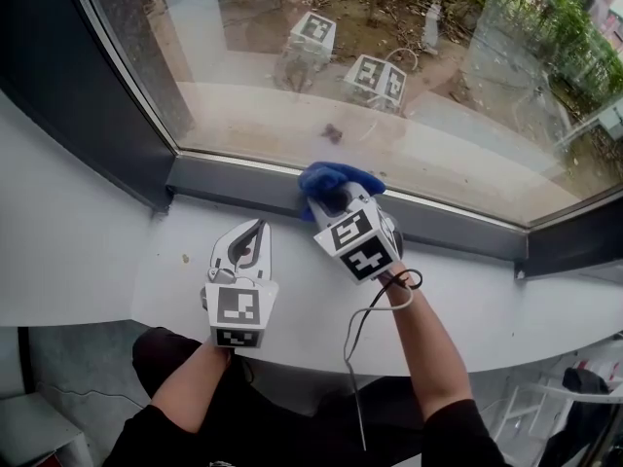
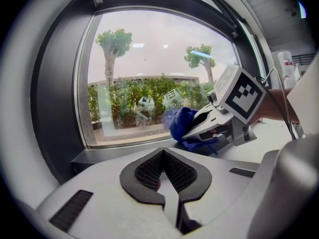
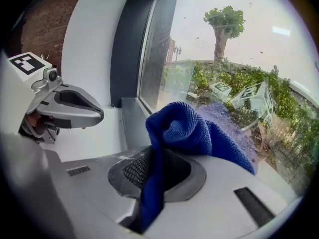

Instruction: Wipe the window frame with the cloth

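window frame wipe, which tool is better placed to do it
Right: the right tool is shut on the cloth at the window frame; the left tool is shut, empty, farther back.

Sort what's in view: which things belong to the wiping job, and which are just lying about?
In the job: blue cloth, right hand-held gripper clamping it, window frame.
Lying about: left hand-held gripper, shut and empty; cable; white sill.
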